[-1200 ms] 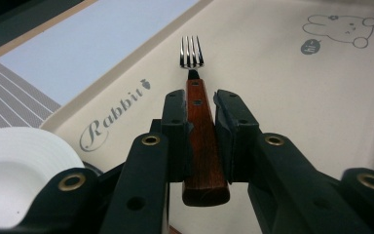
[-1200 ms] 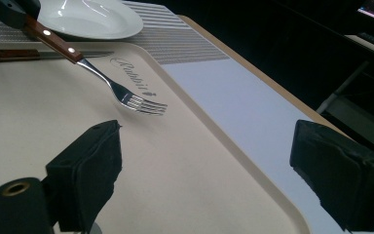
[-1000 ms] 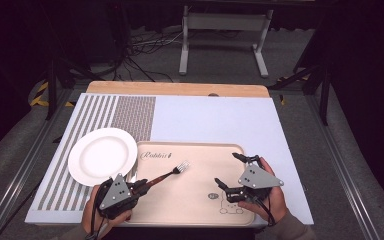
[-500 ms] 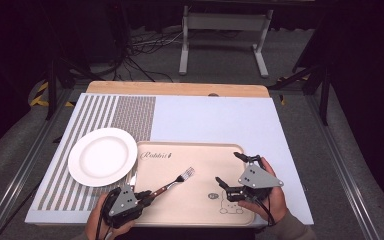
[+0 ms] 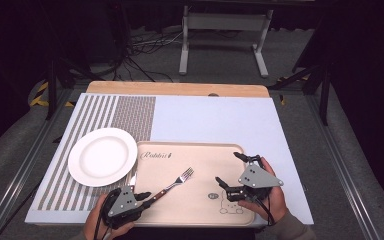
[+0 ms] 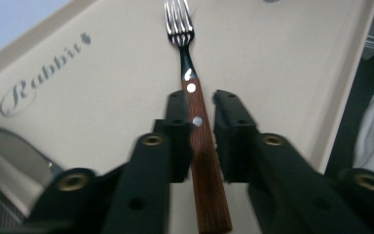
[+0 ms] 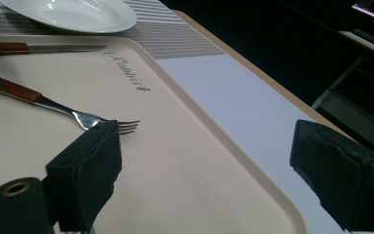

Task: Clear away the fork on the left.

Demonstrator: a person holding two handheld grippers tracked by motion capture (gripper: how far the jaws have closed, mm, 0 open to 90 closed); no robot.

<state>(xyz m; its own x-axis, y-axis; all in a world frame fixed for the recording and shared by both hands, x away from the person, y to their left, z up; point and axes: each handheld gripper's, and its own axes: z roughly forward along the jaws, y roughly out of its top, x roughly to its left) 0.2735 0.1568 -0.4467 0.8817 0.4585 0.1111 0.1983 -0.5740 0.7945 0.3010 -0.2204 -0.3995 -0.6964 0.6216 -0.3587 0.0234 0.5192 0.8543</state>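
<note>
Since a second ago the left claw (image 6: 195, 129), its jaws straddling the fork's (image 5: 174, 182) wooden handle with slight gaps, has drawn back along the tray (image 5: 200, 150), suggesting release, while the right claw (image 5: 235, 167) hovers spread.

A wooden table (image 5: 180, 88) carries a pale blue mat (image 5: 215, 120) that covers nearly all of it; only a strip of wood shows at the far edge. The mat's left part bears grey stripes and a finer grey pattern. On the mat lie a white plate (image 5: 102, 156), on the striped part, and a beige tray (image 5: 190, 150) just right of it, at the near edge. The plate's rim overlaps the tray's left edge.
</note>
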